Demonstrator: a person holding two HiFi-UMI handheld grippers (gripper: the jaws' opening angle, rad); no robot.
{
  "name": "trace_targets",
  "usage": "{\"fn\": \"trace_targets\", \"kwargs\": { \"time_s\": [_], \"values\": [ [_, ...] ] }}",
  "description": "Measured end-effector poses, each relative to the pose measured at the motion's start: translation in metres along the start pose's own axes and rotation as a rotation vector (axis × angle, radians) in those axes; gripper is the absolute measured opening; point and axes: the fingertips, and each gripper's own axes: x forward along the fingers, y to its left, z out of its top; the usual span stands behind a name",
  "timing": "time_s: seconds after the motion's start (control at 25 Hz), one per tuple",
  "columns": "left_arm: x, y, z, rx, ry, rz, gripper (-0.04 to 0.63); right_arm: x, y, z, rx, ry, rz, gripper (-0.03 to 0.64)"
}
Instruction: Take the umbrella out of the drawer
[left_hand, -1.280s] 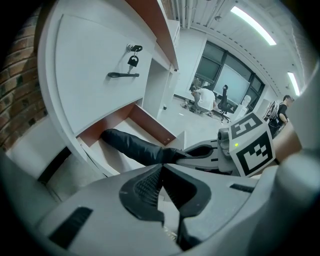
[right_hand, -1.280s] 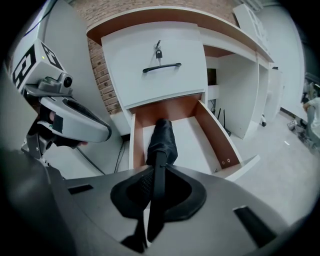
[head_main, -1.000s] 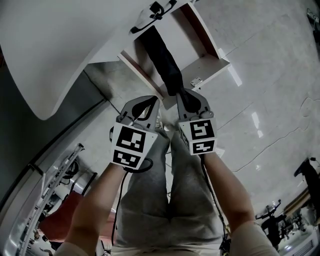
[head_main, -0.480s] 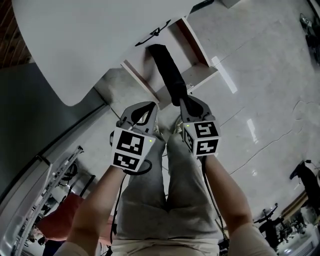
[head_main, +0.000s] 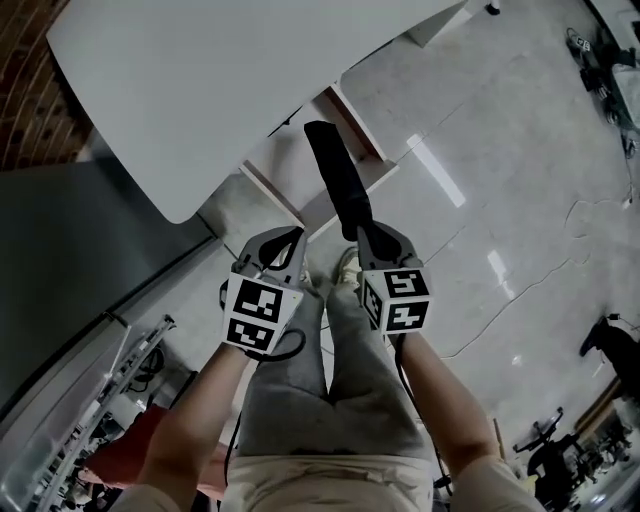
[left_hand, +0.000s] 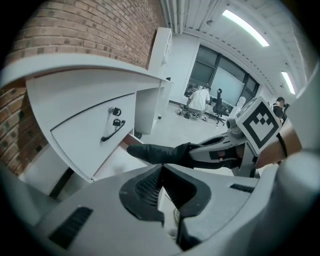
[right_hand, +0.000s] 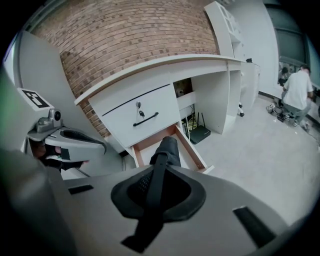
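A folded black umbrella (head_main: 338, 180) sticks forward out of my right gripper (head_main: 362, 232), which is shut on its near end. Its far end hangs in the air above the open white drawer (head_main: 268, 190) under the desk, clear of the drawer's walls. In the right gripper view the umbrella (right_hand: 167, 150) runs through my right gripper (right_hand: 157, 172) and points at the drawer (right_hand: 142, 150) below. My left gripper (head_main: 290, 235) sits just left of it, shut with nothing in it. The left gripper view shows its tips (left_hand: 161, 167) together and the umbrella (left_hand: 160, 152) passing beyond them.
A white desk top (head_main: 230, 80) overhangs the drawers. Above the open one is a closed drawer (right_hand: 142, 119) with a black handle and keys. A black box (right_hand: 200, 134) stands under the desk. A person (right_hand: 295, 90) crouches far back. A cable (head_main: 520, 310) lies on the floor.
Both grippers have risen. The umbrella has come up out of the drawer with the right gripper, and the drawer now lies further below it.
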Motion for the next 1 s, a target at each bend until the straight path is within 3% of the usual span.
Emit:
{"fn": "trace_targets", "kwargs": {
  "time_s": [0.36, 0.64, 1.0],
  "values": [
    [-0.052, -0.044, 0.078, 0.023, -0.050, -0.016, 0.008, -0.101, -0.006, 0.068, 0.047, -0.068, -0.037, 0.018],
    [-0.101, -0.071, 0.151, 0.098, -0.104, -0.038, 0.008, -0.179, -0.009, 0.131, 0.072, -0.120, -0.085, 0.018],
    [-0.154, -0.098, 0.226, 0.136, -0.197, -0.040, 0.008, -0.275, -0.012, 0.195, 0.086, -0.222, -0.148, 0.020]
  ]
}}
